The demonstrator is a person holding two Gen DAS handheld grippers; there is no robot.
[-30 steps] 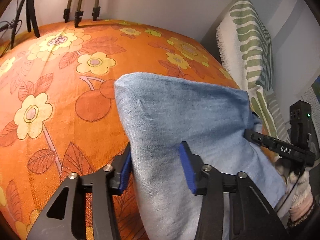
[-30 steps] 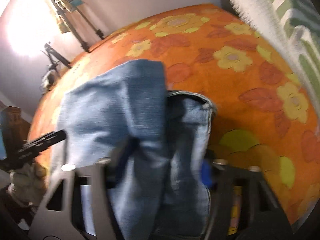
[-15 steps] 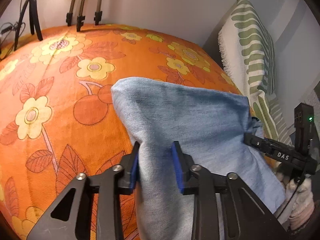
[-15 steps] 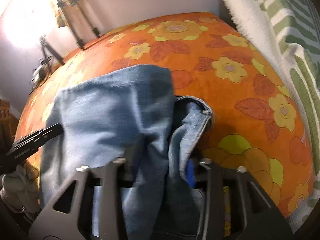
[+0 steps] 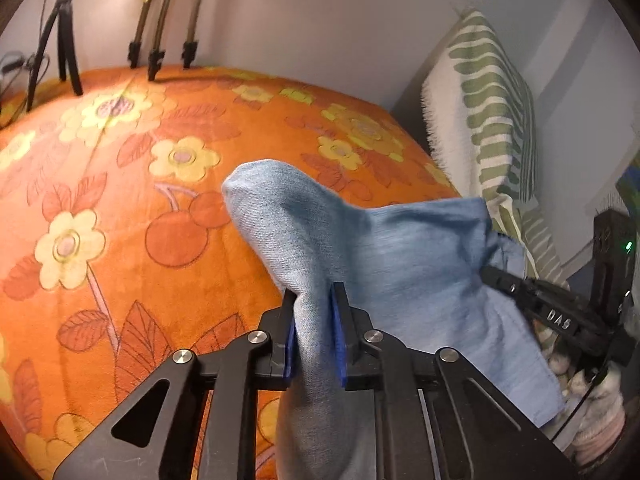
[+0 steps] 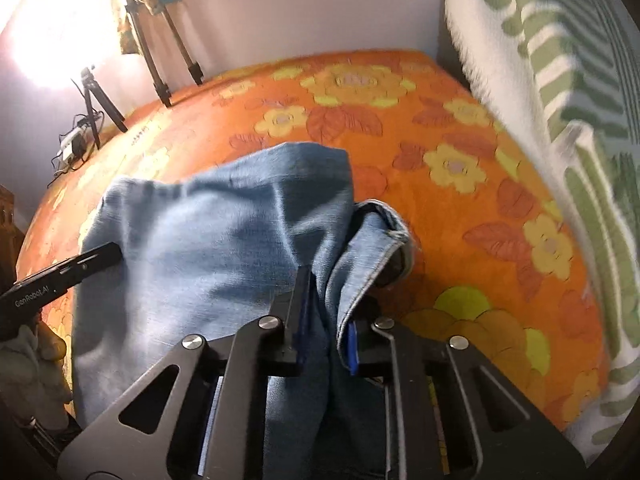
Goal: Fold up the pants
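Observation:
Light blue denim pants (image 5: 400, 248) lie bunched on the orange flowered bedspread (image 5: 120, 184). My left gripper (image 5: 314, 320) is closing, and its blue pads pinch a fold at the pants' left edge. The cloth rises in a peak in front of it. In the right wrist view the same pants (image 6: 208, 248) fill the middle, with a stitched hem (image 6: 384, 236) curling to the right. My right gripper (image 6: 324, 312) is closing too, and it pinches a bunch of denim next to that hem. Each gripper shows at the edge of the other's view.
A white pillow with green stripes (image 5: 488, 120) leans against the wall on the right, beside the bedspread (image 6: 460, 160). Tripod legs (image 5: 160, 48) and a black stand (image 5: 60, 56) rest on the bed's far edge, under a bright lamp (image 6: 48, 40).
Both grippers went from standing wide around the denim to pinching it. The cloth has lifted and bunched into a peak. The right gripper rose a little with its fold.

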